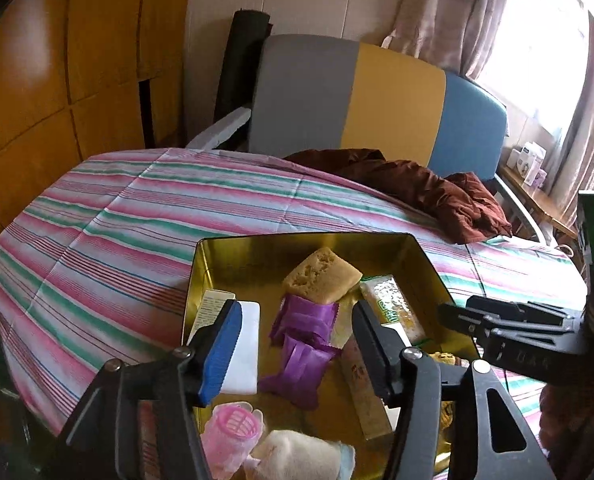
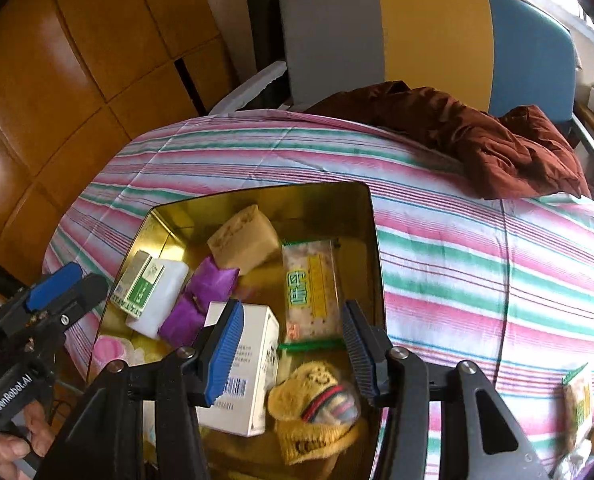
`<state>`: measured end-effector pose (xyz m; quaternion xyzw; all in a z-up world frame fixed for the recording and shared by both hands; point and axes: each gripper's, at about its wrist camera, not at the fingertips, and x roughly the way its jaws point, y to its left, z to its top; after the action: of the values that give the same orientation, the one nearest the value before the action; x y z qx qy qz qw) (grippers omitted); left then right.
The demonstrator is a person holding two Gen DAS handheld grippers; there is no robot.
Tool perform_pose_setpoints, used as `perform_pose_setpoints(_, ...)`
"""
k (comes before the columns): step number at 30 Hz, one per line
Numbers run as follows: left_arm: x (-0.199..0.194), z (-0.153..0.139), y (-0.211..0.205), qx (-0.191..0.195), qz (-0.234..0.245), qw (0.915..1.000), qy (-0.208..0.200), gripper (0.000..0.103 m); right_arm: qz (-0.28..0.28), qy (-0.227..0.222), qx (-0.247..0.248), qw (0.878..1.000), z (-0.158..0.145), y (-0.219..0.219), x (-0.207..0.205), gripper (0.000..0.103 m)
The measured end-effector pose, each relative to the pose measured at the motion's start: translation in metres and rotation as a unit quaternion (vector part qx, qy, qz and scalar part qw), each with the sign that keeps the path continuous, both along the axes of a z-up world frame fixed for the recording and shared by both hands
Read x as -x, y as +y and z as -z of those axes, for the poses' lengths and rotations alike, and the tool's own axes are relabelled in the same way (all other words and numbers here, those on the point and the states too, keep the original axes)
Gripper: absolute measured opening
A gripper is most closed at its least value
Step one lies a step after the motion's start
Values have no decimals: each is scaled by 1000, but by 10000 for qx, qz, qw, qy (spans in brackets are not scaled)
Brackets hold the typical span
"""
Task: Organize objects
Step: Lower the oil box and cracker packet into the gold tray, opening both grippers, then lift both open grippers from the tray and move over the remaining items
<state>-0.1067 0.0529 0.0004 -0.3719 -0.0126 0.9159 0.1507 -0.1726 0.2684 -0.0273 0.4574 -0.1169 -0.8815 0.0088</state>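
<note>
— Striped pink, green and white bedsheet (image 1: 109,216) fills the left wrist view, right?

— Yes, with a rumpled dark red cloth (image 1: 433,192) by a grey, yellow and blue headboard (image 1: 377,96). On the bed lies a shallow gold metal tin (image 1: 297,244). In it sit a tan spongy cake slab (image 1: 321,276), two purple foil packets (image 1: 303,340), a clear wrapped snack bar with green print (image 1: 395,310) and a pink ribbed plastic roller (image 1: 233,432).

— And the left gripper (image 1: 293,348)?

— Its blue-padded fingers (image 1: 221,352) are spread wide above the tin, holding nothing.

— Now the right wrist view?

— Same tin (image 2: 371,240) on the bed. The cake slab (image 2: 245,240), the packets (image 2: 201,300) and the snack bar (image 2: 313,292) lie inside, plus a white carton with a barcode (image 2: 253,368), a small green and white box (image 2: 139,288) and a yellow knitted pouch (image 2: 317,408).

— The right gripper (image 2: 293,352)?

— Spread wide over the tin's near end, gripping nothing. The carton lies just under its left finger; touching or not, I cannot tell.
</note>
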Motion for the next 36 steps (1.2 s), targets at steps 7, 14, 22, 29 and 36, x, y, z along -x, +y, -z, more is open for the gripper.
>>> perform_pose_setpoints(7, -22, -9, -2, 12, 38, 9997, 220, 64, 43, 183, -221, 9996, -6, -12, -22, 52)
perform_pose_setpoints(14, -41, -10, 1, 90, 119, 9994, 325, 66, 151, 328, -327, 9988, -8, -18, -42, 52)
perform_pose_setpoints(22, -56, -6, 5, 150, 158, 9992, 344, 69, 221, 468, -478, 9975, -10, -22, -57, 58)
perform_pose_setpoints(29, -63, -5, 12, 218, 252, 9987, 373, 71, 364, 477, -431, 9973, -9, -14, -66, 58)
perform_pose_setpoints(36, -69, -6, 20, 265, 384, 9981, 393, 74, 434, 461, -381, 9973, -6, -8, -74, 58)
